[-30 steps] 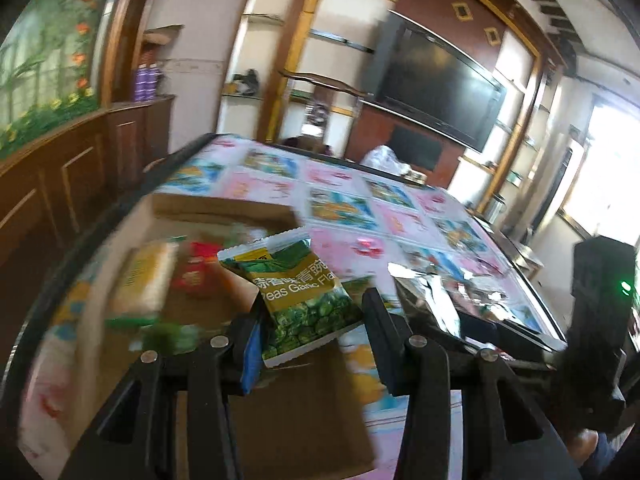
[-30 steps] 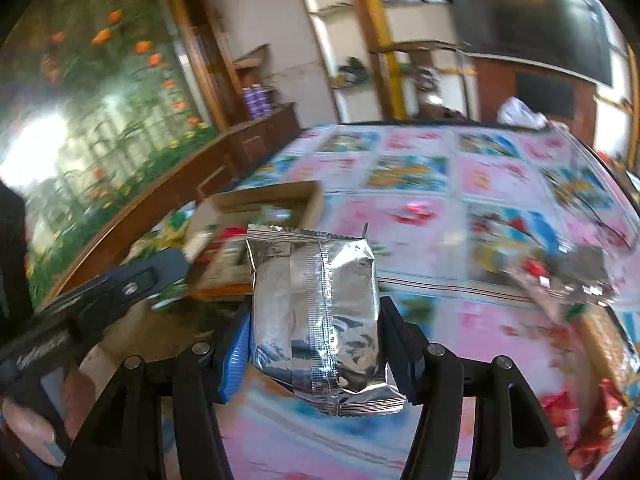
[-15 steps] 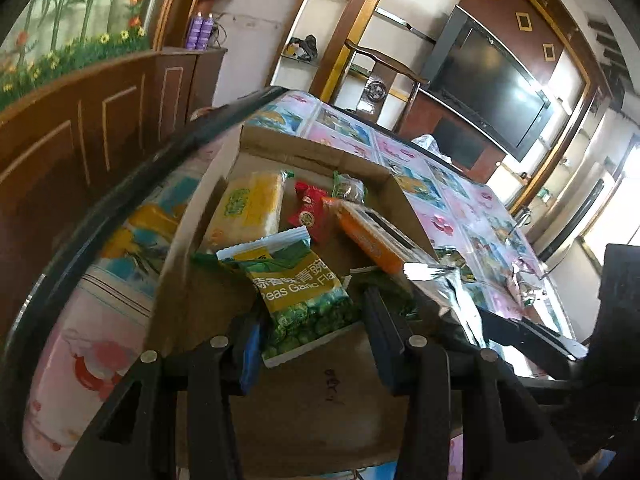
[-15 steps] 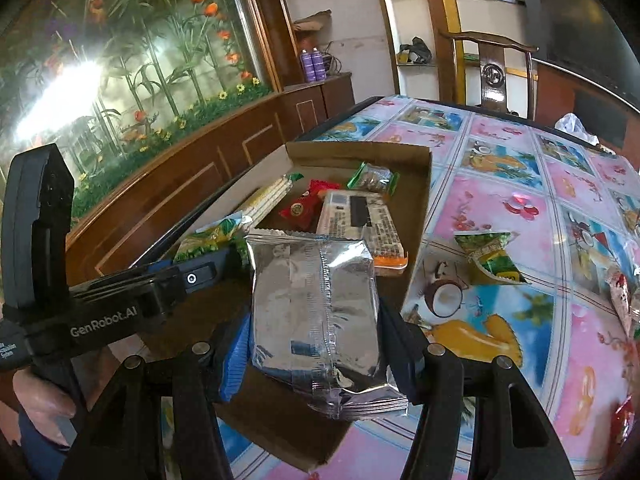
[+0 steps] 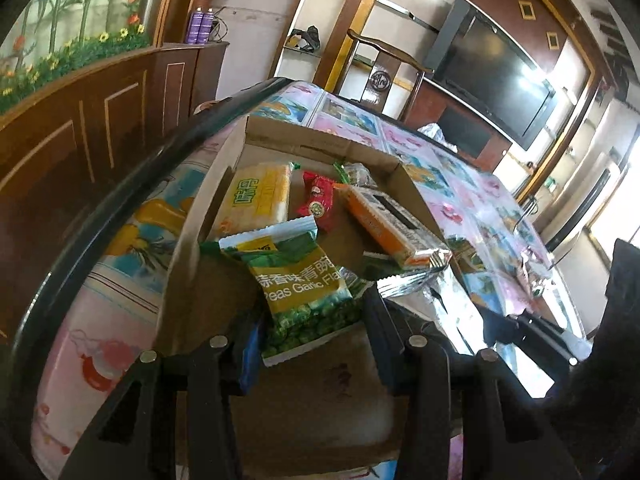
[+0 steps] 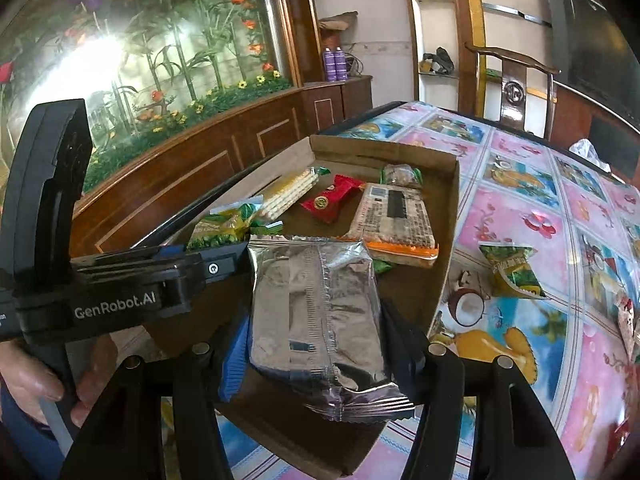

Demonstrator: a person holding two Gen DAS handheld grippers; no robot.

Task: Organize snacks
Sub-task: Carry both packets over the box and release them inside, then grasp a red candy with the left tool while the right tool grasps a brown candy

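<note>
Both your tongs are loaded right now: the left gripper (image 5: 312,340) is clamped on the pea bag (image 5: 304,292), the right gripper (image 6: 316,344) on the foil pack (image 6: 316,312). Both packs hang right over the near end of the box (image 6: 450,216), long axis pointing straight out from the jaws. The bare cardboard sits directly under each pack, so I'd guess it's just a drop. Another pea bag (image 6: 514,270) is off to the right gripper's right, on the table (image 6: 520,184).
</note>
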